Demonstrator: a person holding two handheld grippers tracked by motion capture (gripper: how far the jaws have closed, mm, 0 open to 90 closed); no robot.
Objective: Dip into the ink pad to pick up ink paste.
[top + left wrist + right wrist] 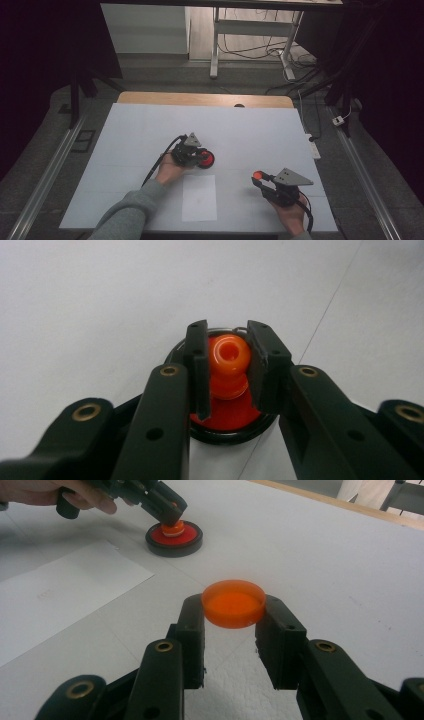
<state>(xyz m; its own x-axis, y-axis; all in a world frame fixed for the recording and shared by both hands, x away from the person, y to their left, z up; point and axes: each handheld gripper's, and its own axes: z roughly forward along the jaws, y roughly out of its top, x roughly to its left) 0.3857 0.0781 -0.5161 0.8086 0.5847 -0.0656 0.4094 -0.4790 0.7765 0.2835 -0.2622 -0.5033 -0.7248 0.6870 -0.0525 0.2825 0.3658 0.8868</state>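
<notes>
Item one: my left tool (227,365), jaws clamped on the orange plastic knob (228,354) rising from a red disc in a black ring base (174,537), which sits on the white-covered bench (135,135).

Item two: white paper sheet (199,197), flat on the bench between my hands.

Item three: my right tool (233,615), jaws gripping a translucent orange round cap (233,603), held above the bench.

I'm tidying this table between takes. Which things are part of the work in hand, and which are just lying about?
In use:
- orange knob on the black-rimmed red disc, clamped by the left hand-held gripper
- orange cap, held off the table by the right hand-held gripper

Lying about:
- sheet of paper
- white table cover, bare otherwise
</notes>
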